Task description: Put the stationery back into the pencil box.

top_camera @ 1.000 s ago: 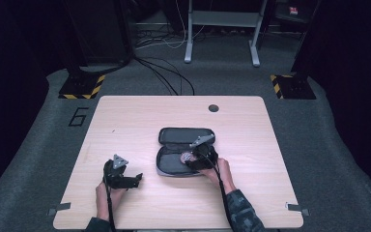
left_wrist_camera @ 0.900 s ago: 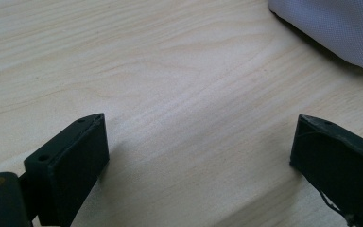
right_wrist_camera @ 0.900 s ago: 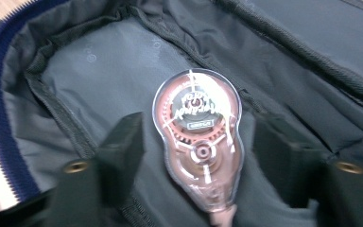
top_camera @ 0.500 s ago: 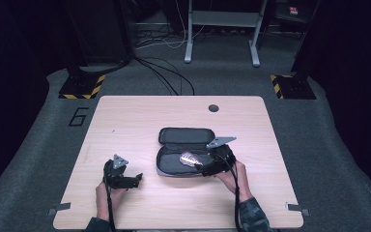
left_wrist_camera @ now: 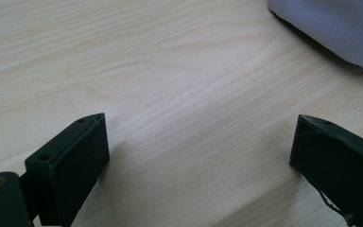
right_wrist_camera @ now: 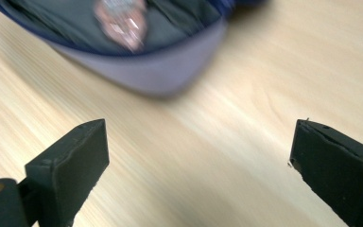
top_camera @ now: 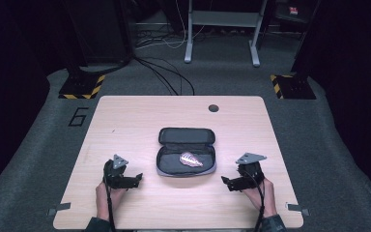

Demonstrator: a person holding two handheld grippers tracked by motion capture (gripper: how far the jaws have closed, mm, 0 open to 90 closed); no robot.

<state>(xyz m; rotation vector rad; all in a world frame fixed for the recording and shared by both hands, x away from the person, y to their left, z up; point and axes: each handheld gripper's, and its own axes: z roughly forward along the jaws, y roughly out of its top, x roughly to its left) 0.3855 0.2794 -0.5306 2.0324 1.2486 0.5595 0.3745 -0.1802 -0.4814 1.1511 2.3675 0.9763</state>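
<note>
The right gripper (top_camera: 228,181) was seen drawn back from the open dark fabric zip case (top_camera: 186,155) to the pale wooden table (top_camera: 125,121) just right of it, where a second earlier it had been reaching into the case's lower half. Its jaws had just been opening, and in the right gripper view they were spread wide with nothing between them, only bare wood. The small shiny pinkish foil-wrapped packet (top_camera: 191,159) was left lying inside the lower half of the case, apart from both tools; in the right gripper view it was caught blurred at the top edge (right_wrist_camera: 120,19). So the packet was judged to have been delivered and released, with the case's lid still thrown back. The left gripper (top_camera: 137,178) had not stirred over that second: it was held low over the table to the left of the case, jaws wide apart and empty, a corner of the case's grey fabric (left_wrist_camera: 340,28) just caught beyond them. Closing the case was judged to be the likely next job
</note>
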